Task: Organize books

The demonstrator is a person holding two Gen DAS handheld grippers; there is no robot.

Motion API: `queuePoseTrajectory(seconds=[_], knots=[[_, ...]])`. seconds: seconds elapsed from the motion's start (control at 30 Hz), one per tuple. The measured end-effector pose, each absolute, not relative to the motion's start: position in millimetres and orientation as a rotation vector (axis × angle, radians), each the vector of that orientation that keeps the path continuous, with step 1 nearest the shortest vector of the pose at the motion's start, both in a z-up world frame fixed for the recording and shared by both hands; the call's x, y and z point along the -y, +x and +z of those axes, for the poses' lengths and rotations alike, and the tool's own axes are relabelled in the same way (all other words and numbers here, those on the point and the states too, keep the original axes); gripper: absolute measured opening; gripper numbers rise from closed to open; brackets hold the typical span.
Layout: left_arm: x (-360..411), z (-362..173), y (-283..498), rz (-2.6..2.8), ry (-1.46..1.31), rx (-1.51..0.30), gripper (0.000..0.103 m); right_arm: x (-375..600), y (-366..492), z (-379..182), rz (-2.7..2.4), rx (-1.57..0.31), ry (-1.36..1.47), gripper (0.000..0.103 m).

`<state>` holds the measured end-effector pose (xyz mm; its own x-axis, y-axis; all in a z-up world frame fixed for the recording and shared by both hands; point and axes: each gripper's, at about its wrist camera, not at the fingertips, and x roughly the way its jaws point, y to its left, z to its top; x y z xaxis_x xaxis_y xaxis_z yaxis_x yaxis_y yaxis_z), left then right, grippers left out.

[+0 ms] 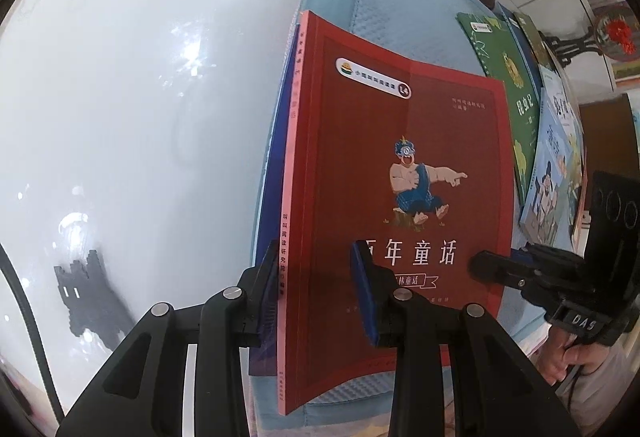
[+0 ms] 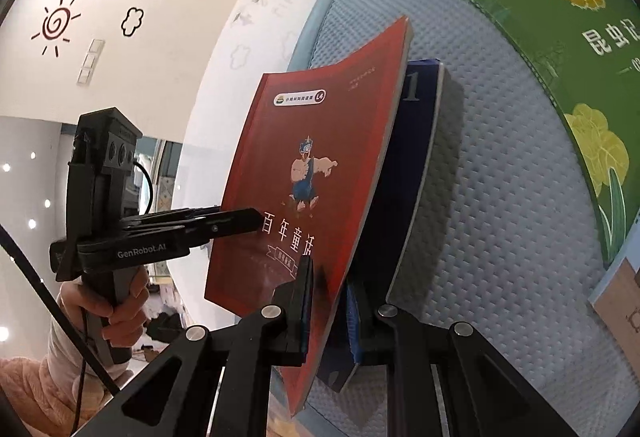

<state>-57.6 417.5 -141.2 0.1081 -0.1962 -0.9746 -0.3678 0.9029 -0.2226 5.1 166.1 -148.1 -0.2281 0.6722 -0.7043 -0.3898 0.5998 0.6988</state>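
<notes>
Glossy red paperback book (image 1: pixel 400 173), cartoon ogre on bowed cover, navy book (image 2: pixel 408 173) behind; left gripper (image 1: pixel 316 301) and right gripper (image 2: pixel 330 311) both clamp them.

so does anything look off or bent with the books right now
Yes: the red book is bowed, its far corner curling while both claws pinch it on edge with a dark blue book behind it. The green book lies flat on the blue mat, looking normal.

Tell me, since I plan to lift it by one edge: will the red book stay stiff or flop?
Probably flop: the red book has a soft cover that already bows between the left gripper and right gripper. Its glossy cover may slip.
</notes>
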Motion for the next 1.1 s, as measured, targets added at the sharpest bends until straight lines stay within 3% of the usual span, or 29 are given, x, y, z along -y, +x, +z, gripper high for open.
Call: queuePoseTrajectory(seconds=[0.93,1.0,1.1], knots=[[-431,-141,-68,0.259,-0.454,-1.463,0.033,-174,7,-156,0.915,-1.578,0.278,0.019],[-431,-137,-71,0.281,-0.421,-1.453,0.033,-167,10,-154,0.895,-1.564,0.286,0.025],[-432,-125,-77,0.311,-0.416,-1.418,0.033,-148,15,-147,0.867,-1.537,0.327,0.044]])
